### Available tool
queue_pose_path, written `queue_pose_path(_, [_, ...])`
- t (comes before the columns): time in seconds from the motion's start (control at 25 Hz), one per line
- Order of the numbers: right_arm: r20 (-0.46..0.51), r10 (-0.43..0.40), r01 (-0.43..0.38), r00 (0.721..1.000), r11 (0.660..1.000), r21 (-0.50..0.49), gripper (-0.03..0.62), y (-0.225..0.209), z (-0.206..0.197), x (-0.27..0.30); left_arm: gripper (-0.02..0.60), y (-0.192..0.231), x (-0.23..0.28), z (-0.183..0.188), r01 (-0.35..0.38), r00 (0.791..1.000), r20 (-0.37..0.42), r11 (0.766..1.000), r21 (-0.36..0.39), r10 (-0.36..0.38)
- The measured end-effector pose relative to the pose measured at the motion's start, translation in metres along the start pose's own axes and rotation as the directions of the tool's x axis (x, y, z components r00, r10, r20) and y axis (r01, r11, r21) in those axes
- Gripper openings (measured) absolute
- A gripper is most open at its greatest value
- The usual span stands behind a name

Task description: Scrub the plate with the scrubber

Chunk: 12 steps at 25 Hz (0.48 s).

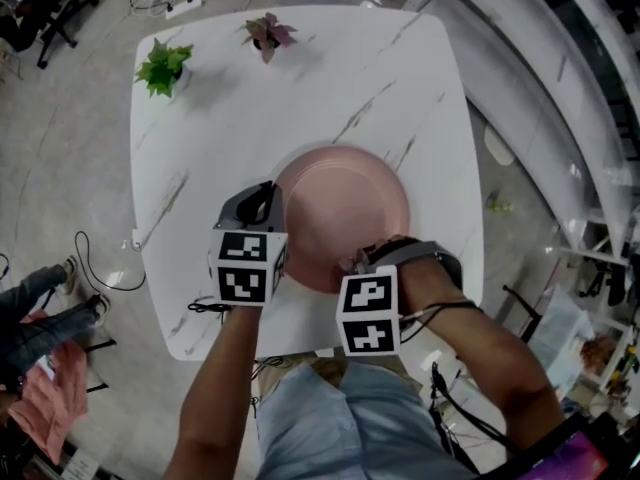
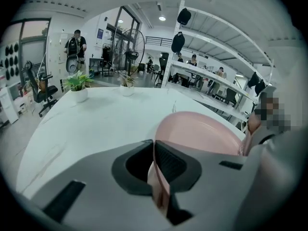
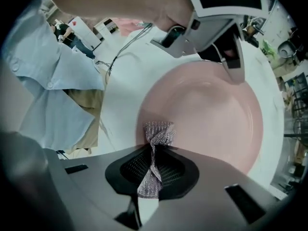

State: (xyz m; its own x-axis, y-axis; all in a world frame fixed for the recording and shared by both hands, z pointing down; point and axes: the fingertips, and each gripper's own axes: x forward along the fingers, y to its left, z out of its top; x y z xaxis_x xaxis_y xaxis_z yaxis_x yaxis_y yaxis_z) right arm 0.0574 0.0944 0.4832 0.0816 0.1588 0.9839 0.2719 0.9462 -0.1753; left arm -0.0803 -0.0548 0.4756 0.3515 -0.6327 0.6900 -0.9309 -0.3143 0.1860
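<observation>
A round pink plate (image 1: pixel 345 213) lies on the white marble table (image 1: pixel 230 98), near its front edge. My left gripper (image 1: pixel 262 206) is shut on the plate's left rim (image 2: pixel 155 167), which passes between its jaws. On the plate's near right side, my right gripper (image 1: pixel 362 260) is shut on a silvery mesh scrubber (image 3: pixel 156 143). The scrubber's free end rests against the plate's inner surface (image 3: pixel 211 109) close to the rim. In the right gripper view the left gripper (image 3: pixel 231 57) shows at the plate's far edge.
Two small potted plants stand at the table's far side, a green one (image 1: pixel 162 66) and a reddish one (image 1: pixel 267 35). Cables (image 1: pixel 100 273) run over the floor to the left. White shelving (image 1: pixel 560 78) lines the right side. People stand in the background (image 2: pixel 76 47).
</observation>
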Motion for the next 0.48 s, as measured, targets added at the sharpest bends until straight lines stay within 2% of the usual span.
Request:
queue_pose_path(0.2, [-0.053, -0.069, 0.077, 0.996, 0.983, 0.164, 0.054, -0.024, -0.028, -0.002, 0.015, -0.001, -0.002, -0.001, 0.015, 1.0, -0.012, 1.0, 0.005, -0.015])
queue_pose_path(0.36, [-0.059, -0.122, 0.134, 0.991, 0.939, 0.317, 0.055, -0.052, -0.044, -0.006, 0.015, -0.001, -0.002, -0.001, 0.017, 1.0, -0.008, 1.0, 0.0, -0.017])
queue_pose_path(0.48, [-0.05, -0.15, 0.158, 0.987, 0.908, 0.389, 0.055, -0.071, -0.051, -0.009, 0.016, -0.002, -0.002, -0.003, 0.016, 1.0, -0.016, 1.0, 0.003, -0.016])
